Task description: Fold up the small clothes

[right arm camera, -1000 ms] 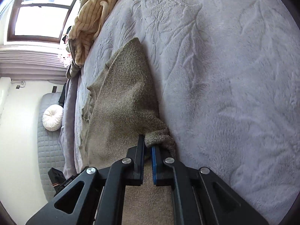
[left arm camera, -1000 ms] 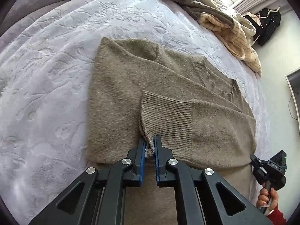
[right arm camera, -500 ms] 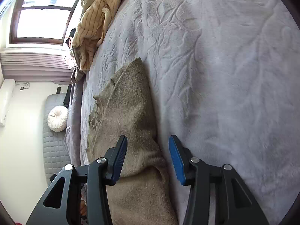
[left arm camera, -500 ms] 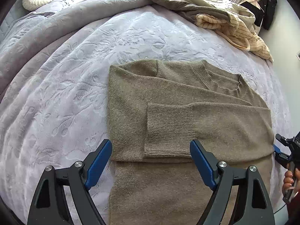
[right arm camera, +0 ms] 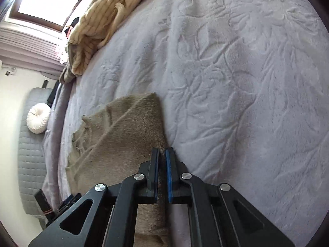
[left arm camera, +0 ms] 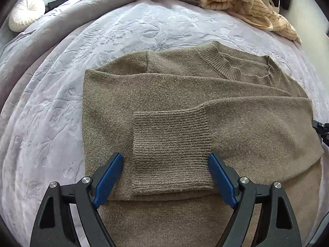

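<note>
Left wrist view: the left gripper (left arm camera: 165, 175) is hanging over the sweater (left arm camera: 185, 107) with its jaws standing wide and nothing between the blue pads (left arm camera: 109, 179); the ribbed cuff (left arm camera: 171, 152) of the folded-in sleeve is lying flat on the body of the garment, framed by the two fingers but touched by neither. The sweater is resting on the pale embossed bedspread (left arm camera: 61, 82), neckline (left arm camera: 238, 70) toward the far side, both sleeves crossing the chest. Beyond it, a heap of cream striped clothes (left arm camera: 246, 4) is sitting at the bed's far edge, well apart.

In the right wrist view, the right gripper (right arm camera: 162, 164) is showing its jaws drawn narrow, nearly together, over the sweater's side edge (right arm camera: 131, 135), with a thin line of brown knit apparently nipped between the pads; how much cloth is caught is hard to tell.

The risks, as I am judging them: if the right pinch is only catching fuzz or a single layer, lifting will be dragging the top layer and leaving the rest, skewing the fold. A pull from one side alone is likely to be sliding the loose cuff off the chest and undoing the sleeve fold. The plush bedspread may also be bunching up with the knit.
</note>
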A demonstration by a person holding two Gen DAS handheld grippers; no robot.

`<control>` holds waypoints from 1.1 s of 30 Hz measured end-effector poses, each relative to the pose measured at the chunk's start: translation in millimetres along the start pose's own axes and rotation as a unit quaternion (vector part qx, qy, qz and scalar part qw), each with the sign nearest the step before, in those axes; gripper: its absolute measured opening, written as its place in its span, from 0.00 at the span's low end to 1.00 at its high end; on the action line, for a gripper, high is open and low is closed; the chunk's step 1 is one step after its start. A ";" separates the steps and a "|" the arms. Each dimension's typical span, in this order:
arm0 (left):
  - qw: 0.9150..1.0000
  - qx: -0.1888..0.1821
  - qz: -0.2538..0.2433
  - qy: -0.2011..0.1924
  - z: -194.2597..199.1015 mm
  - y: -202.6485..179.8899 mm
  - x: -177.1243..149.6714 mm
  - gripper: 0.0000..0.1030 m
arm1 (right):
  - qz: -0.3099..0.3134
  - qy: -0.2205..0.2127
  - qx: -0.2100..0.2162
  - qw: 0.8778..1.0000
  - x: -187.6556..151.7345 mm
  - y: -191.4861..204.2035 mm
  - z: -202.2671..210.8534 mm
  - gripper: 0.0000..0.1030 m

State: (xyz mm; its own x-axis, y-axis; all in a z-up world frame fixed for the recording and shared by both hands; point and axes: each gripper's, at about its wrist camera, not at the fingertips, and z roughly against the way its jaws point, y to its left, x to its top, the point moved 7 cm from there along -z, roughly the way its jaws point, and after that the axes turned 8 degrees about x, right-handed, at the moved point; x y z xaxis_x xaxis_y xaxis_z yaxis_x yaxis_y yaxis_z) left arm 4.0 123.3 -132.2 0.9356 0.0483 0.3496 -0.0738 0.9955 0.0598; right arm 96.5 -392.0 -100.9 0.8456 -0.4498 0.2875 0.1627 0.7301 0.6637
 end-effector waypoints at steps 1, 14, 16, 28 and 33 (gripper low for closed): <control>1.000 0.000 0.001 0.002 1.5 0.6 0.2 0.83 | -0.009 -0.004 0.006 1.000 -1.1 0.4 3.4 0.07; 1.000 -0.003 0.010 0.011 5.8 26.8 -5.4 0.83 | 0.005 0.062 0.003 0.998 -79.2 2.4 10.8 0.19; 1.000 0.000 0.002 0.008 8.0 28.5 -9.0 0.83 | 0.023 0.052 -0.006 0.998 -80.1 3.9 9.7 0.19; 0.998 0.011 0.018 0.056 28.5 50.9 -46.6 0.83 | 0.033 0.032 -0.078 0.996 -86.4 21.7 35.7 0.24; 0.998 0.008 0.015 0.066 44.2 52.3 -63.8 0.83 | 0.027 0.038 -0.080 0.996 -103.4 32.7 49.7 0.35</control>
State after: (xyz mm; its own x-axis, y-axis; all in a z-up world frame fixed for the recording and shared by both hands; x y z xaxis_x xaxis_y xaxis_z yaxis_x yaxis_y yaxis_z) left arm -74.8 168.6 -110.0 0.9702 0.0899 0.2252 -0.1073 0.9920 0.0664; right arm -11.0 -347.1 -74.6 0.8904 -0.3715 0.2629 0.1889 0.8273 0.5291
